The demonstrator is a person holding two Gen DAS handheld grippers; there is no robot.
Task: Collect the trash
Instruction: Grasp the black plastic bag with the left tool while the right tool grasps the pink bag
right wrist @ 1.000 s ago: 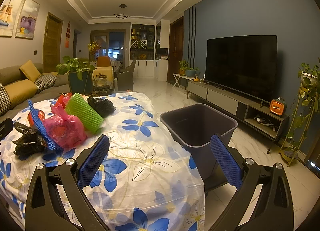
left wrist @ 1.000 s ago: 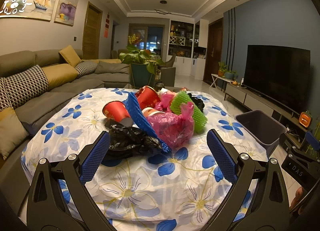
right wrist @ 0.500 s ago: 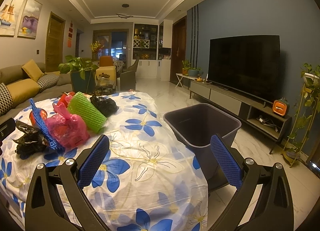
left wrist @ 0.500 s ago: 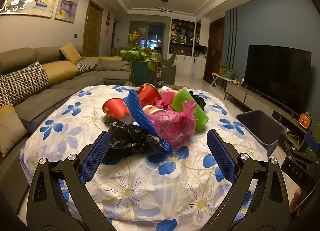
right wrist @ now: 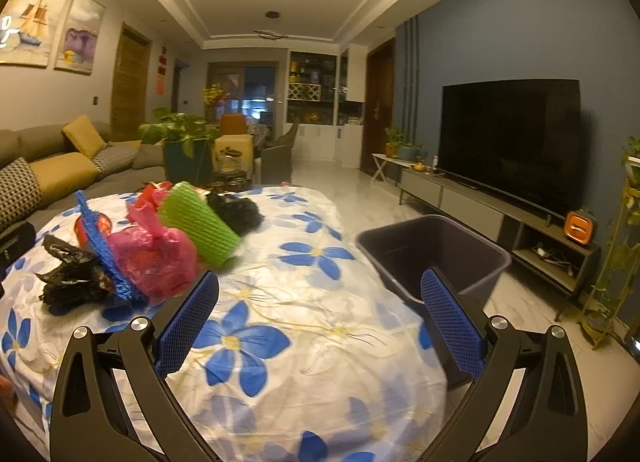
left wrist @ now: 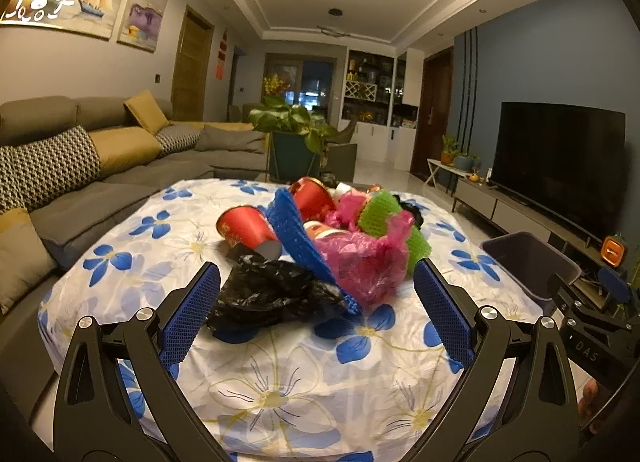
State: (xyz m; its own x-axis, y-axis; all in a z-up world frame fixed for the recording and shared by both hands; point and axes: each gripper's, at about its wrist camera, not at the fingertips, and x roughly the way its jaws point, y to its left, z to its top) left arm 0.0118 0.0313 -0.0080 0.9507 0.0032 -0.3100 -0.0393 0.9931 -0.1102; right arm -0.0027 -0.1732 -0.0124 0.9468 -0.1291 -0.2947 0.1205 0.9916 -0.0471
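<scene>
Jaws on both the left gripper (left wrist: 316, 316) and right gripper (right wrist: 320, 320) are spread wide and empty, trash pile (left wrist: 320, 250) mid-surface looks light and crinkly, so I'd pinch the black bag (left wrist: 268, 294) by a loose fold.

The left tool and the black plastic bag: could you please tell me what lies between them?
Only bare flowered tablecloth separates the left tool from the black plastic bag, per the left wrist view.

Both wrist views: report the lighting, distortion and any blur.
Left wrist view: warm, dim ceiling light, a glowing strip at the top; strong fisheye bending of walls and table; trash pile sharp, black bag losing detail. Right wrist view: same warm cast, dark corners; green foam net slightly smeared; bin clear.
</scene>
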